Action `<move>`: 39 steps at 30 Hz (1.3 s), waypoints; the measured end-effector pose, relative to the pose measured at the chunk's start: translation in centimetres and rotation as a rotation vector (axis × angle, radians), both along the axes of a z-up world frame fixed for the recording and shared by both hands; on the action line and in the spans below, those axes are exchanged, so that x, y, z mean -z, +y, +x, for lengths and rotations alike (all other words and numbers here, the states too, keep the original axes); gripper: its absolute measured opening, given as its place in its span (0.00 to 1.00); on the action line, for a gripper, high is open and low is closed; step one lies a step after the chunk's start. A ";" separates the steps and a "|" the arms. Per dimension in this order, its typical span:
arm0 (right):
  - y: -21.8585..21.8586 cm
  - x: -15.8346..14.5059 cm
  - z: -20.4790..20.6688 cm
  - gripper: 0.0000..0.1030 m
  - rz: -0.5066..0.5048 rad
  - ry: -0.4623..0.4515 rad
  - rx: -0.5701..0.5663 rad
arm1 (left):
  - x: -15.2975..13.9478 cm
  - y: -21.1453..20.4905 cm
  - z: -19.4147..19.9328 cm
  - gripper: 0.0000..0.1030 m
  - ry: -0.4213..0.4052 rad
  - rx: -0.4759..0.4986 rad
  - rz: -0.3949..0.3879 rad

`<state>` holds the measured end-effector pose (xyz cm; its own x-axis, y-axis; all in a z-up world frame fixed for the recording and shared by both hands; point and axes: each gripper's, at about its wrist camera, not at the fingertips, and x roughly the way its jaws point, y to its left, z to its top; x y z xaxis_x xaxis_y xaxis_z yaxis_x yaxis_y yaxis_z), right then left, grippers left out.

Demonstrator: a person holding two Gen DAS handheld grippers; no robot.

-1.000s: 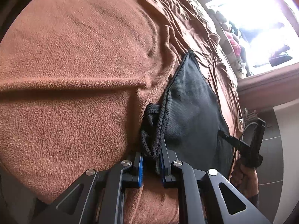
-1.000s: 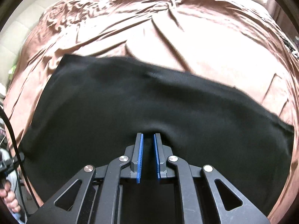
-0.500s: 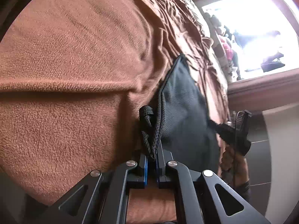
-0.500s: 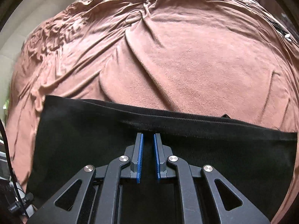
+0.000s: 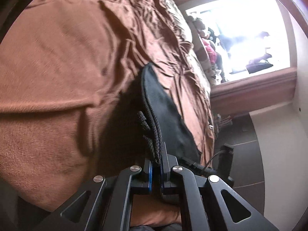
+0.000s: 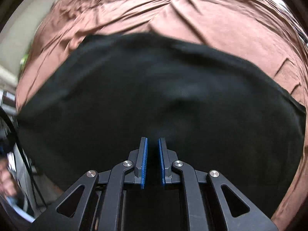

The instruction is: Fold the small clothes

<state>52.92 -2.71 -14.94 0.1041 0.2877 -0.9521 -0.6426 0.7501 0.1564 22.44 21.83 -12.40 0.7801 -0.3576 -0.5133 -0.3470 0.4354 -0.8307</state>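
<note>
A black mesh garment lies on a brown blanket over a bed. My left gripper is shut on a bunched edge of it and holds that edge lifted off the blanket. In the right wrist view the garment spreads wide below my right gripper, whose jaws stand a narrow gap apart with dark cloth between them; the frame is blurred. The right gripper also shows in the left wrist view at the garment's far edge.
The brown blanket is wrinkled beyond the garment. A bright window with clutter below it lies past the bed's right side. Dark tiled floor and a white wall are on the right. A cable hangs at the left.
Both grippers have risen with the garment. The left edge has lifted off the blanket and casts a shadow. In the right view the cloth again fills most of the frame.
</note>
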 end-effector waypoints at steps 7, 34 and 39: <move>-0.4 0.9 -4.0 0.08 -0.008 0.026 -0.067 | -3.0 -1.1 1.7 0.05 -0.048 0.040 0.022; -9.5 -2.4 -7.2 0.08 0.162 -0.021 -0.009 | -11.5 -10.9 11.0 0.05 -0.134 0.317 0.164; -14.3 -3.7 -7.9 0.31 0.245 -0.079 0.097 | -12.3 -13.9 12.3 0.04 -0.144 0.386 0.190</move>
<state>45.07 -16.97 -11.28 0.2133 0.4931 -0.8434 -0.5871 0.7547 0.2928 34.75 7.88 -0.07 0.6763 -0.5465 -0.4940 -0.0160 0.6595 -0.7515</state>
